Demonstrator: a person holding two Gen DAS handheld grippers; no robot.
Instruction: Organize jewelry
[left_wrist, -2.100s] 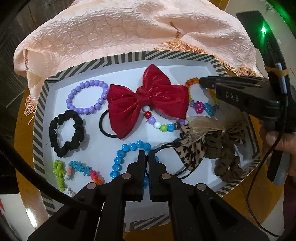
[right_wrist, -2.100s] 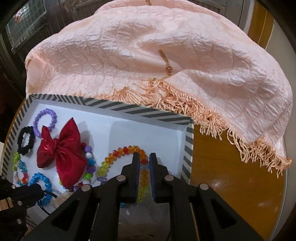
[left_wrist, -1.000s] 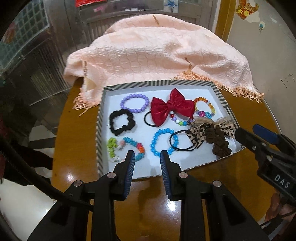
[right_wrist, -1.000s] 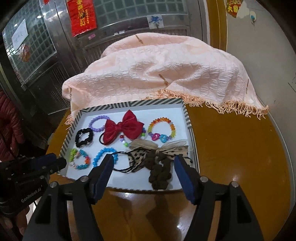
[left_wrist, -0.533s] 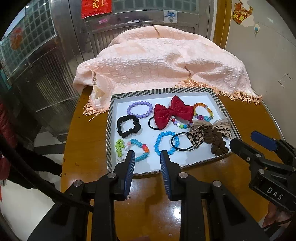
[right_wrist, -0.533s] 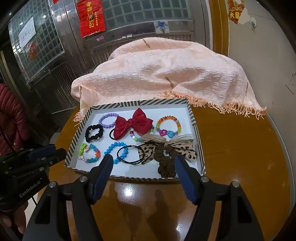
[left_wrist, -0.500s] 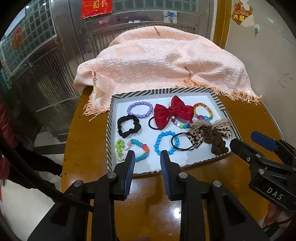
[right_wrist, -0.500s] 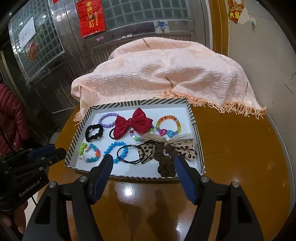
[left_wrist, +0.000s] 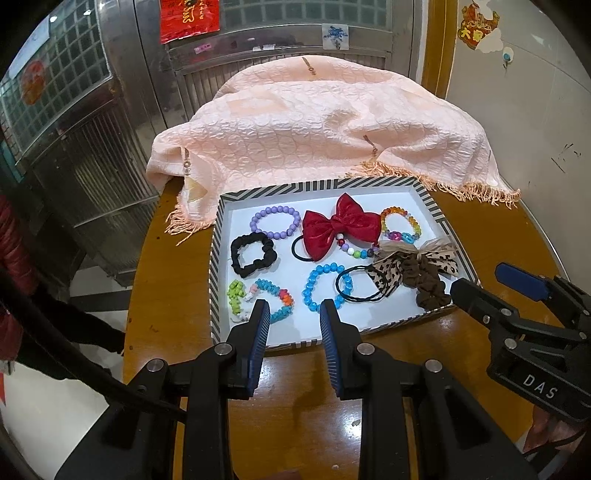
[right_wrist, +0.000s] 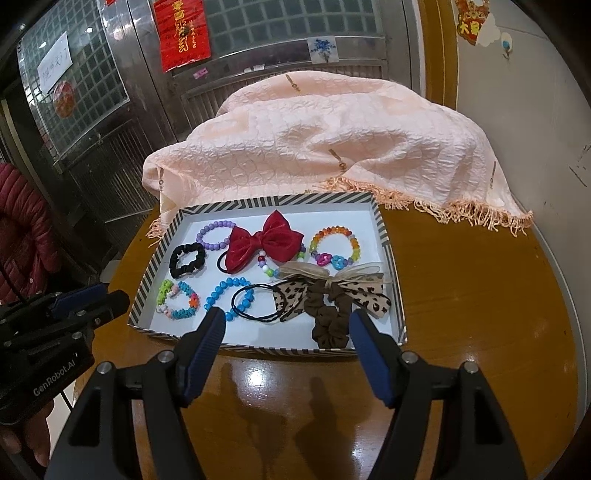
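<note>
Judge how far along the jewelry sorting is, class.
Done: every piece lies inside the striped tray, including the purple bracelet and black scrunchie. In hand: nothing; the left gripper and right gripper are open and empty. Left: the leopard bow overlaps the brown scrunchie.

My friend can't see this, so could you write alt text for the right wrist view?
A striped tray on a wooden table holds bracelets, scrunchies and a red bow. The open right gripper hovers near it, empty, a peach cloth behind.
</note>
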